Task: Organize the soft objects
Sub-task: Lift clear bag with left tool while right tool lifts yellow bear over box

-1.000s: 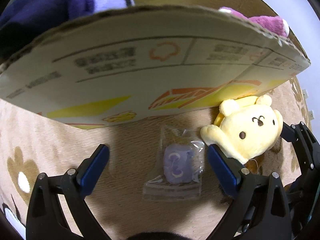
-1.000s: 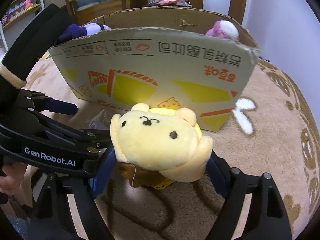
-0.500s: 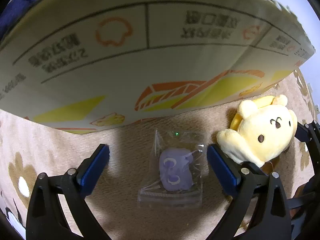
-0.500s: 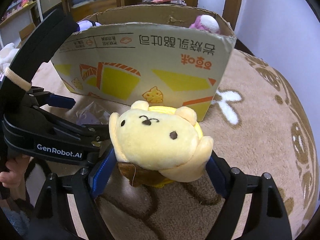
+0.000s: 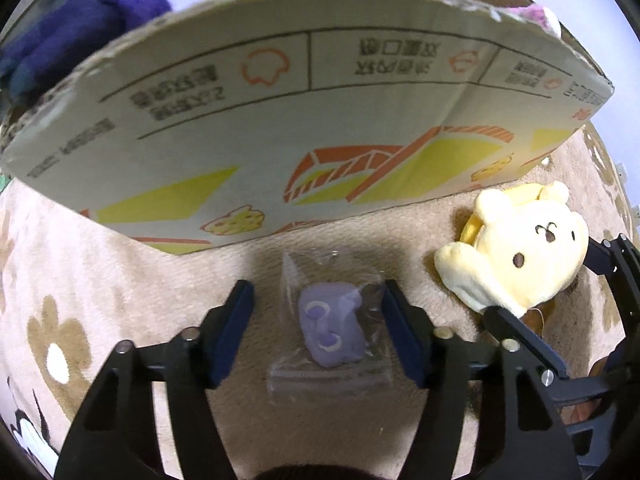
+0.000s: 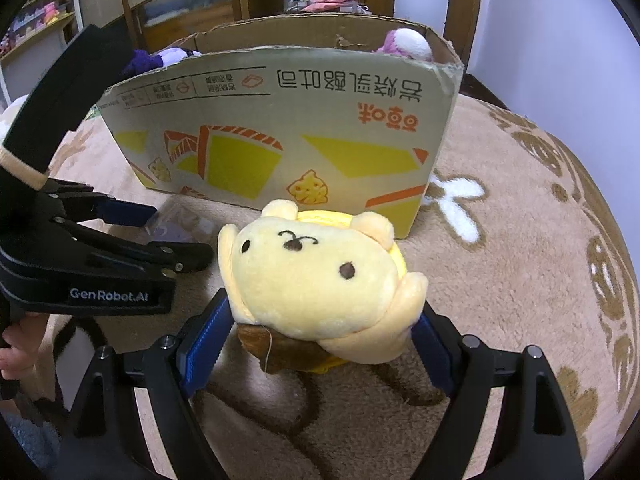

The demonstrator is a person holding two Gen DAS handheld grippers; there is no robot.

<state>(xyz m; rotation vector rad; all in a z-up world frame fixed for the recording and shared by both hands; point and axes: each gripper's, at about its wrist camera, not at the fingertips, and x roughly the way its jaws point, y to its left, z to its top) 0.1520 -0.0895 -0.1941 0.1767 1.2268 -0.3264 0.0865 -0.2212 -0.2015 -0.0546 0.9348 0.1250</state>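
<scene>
One cardboard box [image 6: 280, 128] is standing on one patterned rug [image 6: 520, 260]. Two plush toys are peeking over its rim, one dark purple [image 5: 80, 28] and one pink [image 6: 404, 44]. One yellow plush toy [image 6: 312, 280] and one bagged purple toy [image 5: 332, 328] are lying outside, and two grippers are showing.

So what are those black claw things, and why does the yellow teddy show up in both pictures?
Those claws are grabbers that a person holds, one in each hand. Each has a little camera looking out along its two fingers, so you get two pictures.

One picture is from the left gripper. It is open around a small purple toy in a clear bag lying on the carpet.

The other is from the right gripper, which squeezes the yellow plush. The left camera sees that same plush from the side.

Behind stands a cardboard box with a purple plush and a pink plush inside.
</scene>
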